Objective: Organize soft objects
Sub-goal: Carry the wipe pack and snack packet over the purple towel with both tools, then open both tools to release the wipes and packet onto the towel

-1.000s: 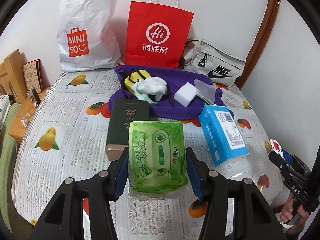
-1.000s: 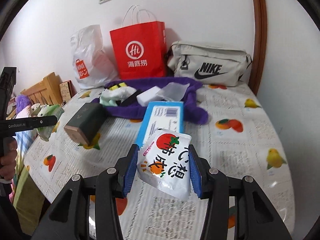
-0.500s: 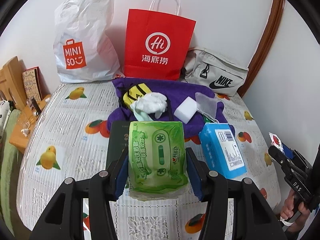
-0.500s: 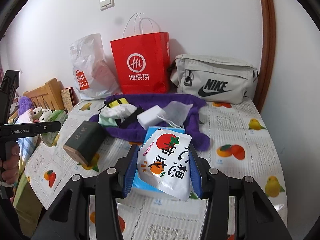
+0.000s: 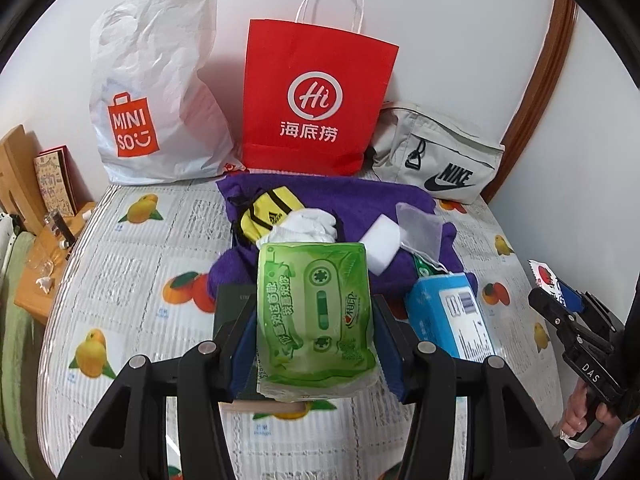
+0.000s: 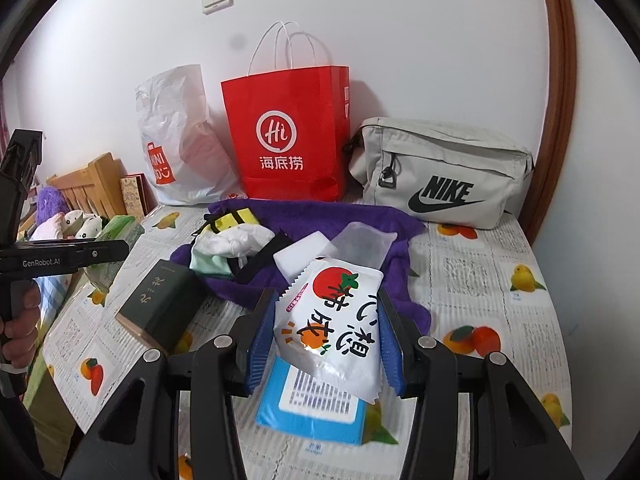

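My left gripper [image 5: 314, 316] is shut on a green tissue pack [image 5: 316, 312], held above the bed. My right gripper [image 6: 326, 328] is shut on a white snack packet [image 6: 332, 328] with a tomato print. That packet [image 5: 544, 276] also shows at the right edge of the left wrist view. On the bed ahead lies a purple towel [image 5: 360, 200] carrying a yellow pouch [image 5: 266, 216], white gloves [image 5: 308, 226], a white sponge block [image 5: 380, 244] and a clear bag [image 5: 420, 230]. A blue tissue pack [image 5: 452, 316] and a dark green box [image 6: 164, 300] lie nearer.
A white plastic shopping bag [image 5: 156, 104], a red paper bag [image 5: 316, 100] and a grey waist bag [image 5: 436, 164] stand along the back wall. A wooden headboard and shelf [image 5: 24, 200] sit at the left. The white wall [image 5: 580, 140] bounds the bed on the right.
Both grippers have moved forward and upward over the bed with their packs; the bags at the wall look nearer, and the blue pack and green box now lie under the grippers.
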Available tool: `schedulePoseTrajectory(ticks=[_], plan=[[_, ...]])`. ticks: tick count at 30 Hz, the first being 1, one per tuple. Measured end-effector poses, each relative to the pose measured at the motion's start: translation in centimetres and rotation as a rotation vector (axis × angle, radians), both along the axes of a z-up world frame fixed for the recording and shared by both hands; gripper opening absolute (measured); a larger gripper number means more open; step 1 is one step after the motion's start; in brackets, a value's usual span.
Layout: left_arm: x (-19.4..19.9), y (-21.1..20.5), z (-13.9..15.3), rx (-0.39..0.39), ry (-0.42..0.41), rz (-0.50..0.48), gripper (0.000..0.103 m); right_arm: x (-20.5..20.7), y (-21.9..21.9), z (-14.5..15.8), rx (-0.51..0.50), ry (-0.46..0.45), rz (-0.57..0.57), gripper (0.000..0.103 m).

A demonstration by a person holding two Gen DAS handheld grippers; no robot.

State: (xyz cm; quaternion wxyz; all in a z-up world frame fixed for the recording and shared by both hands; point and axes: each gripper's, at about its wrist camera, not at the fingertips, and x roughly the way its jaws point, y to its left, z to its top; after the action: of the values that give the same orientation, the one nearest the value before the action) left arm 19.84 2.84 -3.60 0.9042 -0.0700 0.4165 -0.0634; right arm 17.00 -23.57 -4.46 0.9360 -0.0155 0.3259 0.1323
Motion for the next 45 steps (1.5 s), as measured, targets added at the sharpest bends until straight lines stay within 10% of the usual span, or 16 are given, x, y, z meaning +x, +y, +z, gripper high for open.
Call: schedulePoseTrajectory(ticks=[45], plan=[[18.7, 0.5, -7.4, -0.016, 0.158, -0.001, 0.051, 17.5, 2.1, -8.0, -0.051, 0.15, 0.07, 0.048]])
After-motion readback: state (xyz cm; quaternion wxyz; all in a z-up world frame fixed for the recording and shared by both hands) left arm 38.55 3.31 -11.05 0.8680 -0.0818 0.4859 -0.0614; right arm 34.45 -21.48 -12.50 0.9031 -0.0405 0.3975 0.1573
